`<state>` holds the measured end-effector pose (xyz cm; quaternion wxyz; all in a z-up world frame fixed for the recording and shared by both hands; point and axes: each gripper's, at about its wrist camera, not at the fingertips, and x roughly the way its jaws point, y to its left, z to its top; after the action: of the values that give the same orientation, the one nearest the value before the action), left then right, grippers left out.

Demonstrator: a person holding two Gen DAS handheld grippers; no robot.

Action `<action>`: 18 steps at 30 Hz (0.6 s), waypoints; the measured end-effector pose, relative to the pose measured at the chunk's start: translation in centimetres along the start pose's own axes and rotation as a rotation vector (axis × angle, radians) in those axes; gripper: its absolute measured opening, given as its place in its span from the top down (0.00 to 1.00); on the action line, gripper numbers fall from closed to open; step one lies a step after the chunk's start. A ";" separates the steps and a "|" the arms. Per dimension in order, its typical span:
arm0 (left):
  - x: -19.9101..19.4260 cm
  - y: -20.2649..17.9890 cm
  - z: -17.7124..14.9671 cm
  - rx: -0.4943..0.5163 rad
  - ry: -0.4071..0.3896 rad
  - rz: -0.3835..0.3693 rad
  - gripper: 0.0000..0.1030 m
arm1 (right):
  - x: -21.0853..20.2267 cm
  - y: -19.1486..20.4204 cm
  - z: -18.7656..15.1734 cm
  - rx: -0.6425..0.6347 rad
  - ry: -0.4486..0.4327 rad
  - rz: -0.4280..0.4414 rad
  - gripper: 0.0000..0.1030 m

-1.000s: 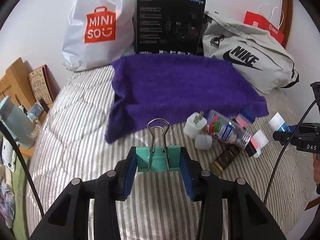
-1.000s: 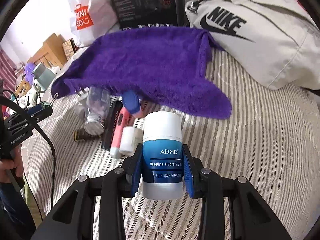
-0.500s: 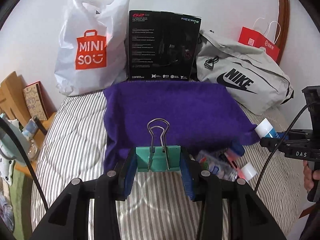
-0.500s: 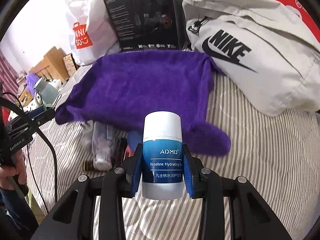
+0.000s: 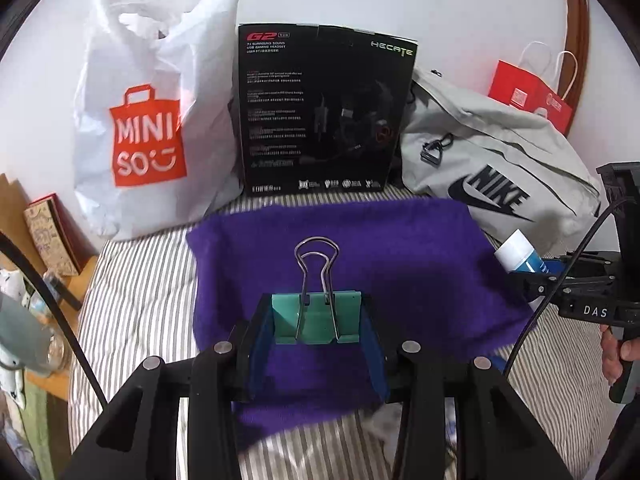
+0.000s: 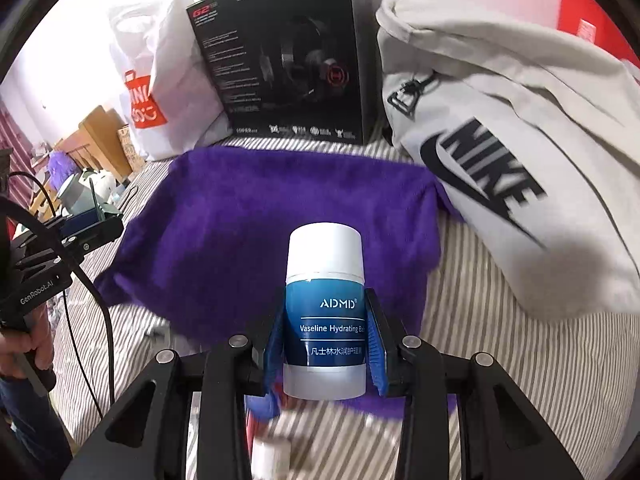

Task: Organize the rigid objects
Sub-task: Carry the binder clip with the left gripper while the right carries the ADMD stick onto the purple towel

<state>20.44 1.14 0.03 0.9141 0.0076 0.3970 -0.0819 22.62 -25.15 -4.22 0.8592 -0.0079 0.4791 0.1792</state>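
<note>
one binder clip (image 5: pixel 316 320), one bottle (image 6: pixel 325 312)

Both my wrist cameras look forward along the claws, close above the bed (image 5: pixel 140 280), sharing the purple towel (image 5: pixel 360 248) (image 6: pixel 280 208) and black box (image 5: pixel 320 112) (image 6: pixel 288 60).

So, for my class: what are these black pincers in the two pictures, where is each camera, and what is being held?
Each picture comes from a camera on a hand-held, two-fingered gripper, looking along its fingers; a person carries one in each hand. The left gripper pinches a green binder clip. The right gripper clamps a blue-and-white Vaseline bottle. Both hang over a purple towel on a striped bed. Behind stand a white shopping bag, a black headset box and a grey Nike bag.
</note>
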 end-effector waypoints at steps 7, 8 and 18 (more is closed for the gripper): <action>4.1 0.6 2.5 -0.002 0.030 -0.002 0.62 | 3.2 -0.2 3.1 -0.006 0.024 -0.012 0.65; 4.7 0.7 2.7 -0.006 0.035 -0.004 0.62 | 3.7 -0.2 3.4 -0.005 0.029 -0.014 0.65; 9.6 0.6 4.5 -0.006 0.088 -0.007 0.62 | 7.3 -0.3 5.3 0.002 0.044 -0.027 0.65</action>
<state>30.24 0.03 -3.92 0.8954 0.0071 0.4373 -0.0837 30.56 -22.26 -7.44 0.8508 -0.0173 0.4980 0.1670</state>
